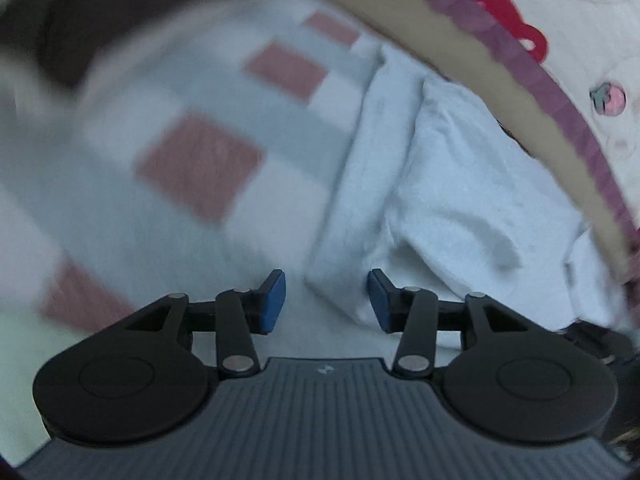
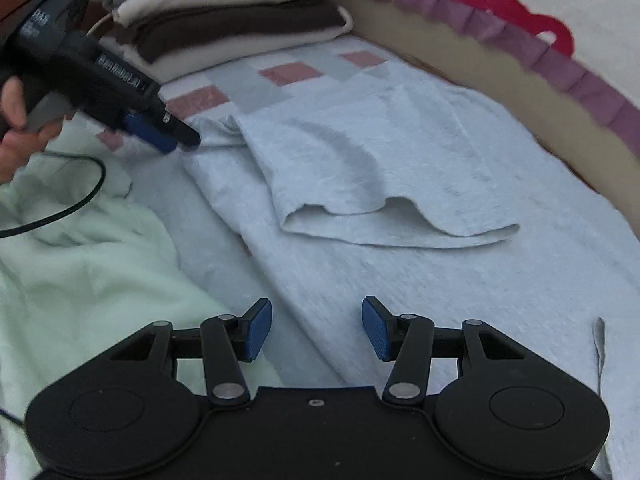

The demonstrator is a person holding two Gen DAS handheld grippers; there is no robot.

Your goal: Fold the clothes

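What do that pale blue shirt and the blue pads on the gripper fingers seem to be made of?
The pale blue shirt looks like soft cotton jersey: matte, faintly heathered, falling in limp folds. The blue pads on the right gripper look like rubber or textured plastic, with a fine grid pattern; which of the two I cannot tell.

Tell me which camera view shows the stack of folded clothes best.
The right wrist view. There the stack of folded clothes sits whole at the top left, its brown, cream and grey layers distinct, behind the left gripper. The left wrist view shows nothing of it that can be made out: only blurred checked bedding and the light blue garment.
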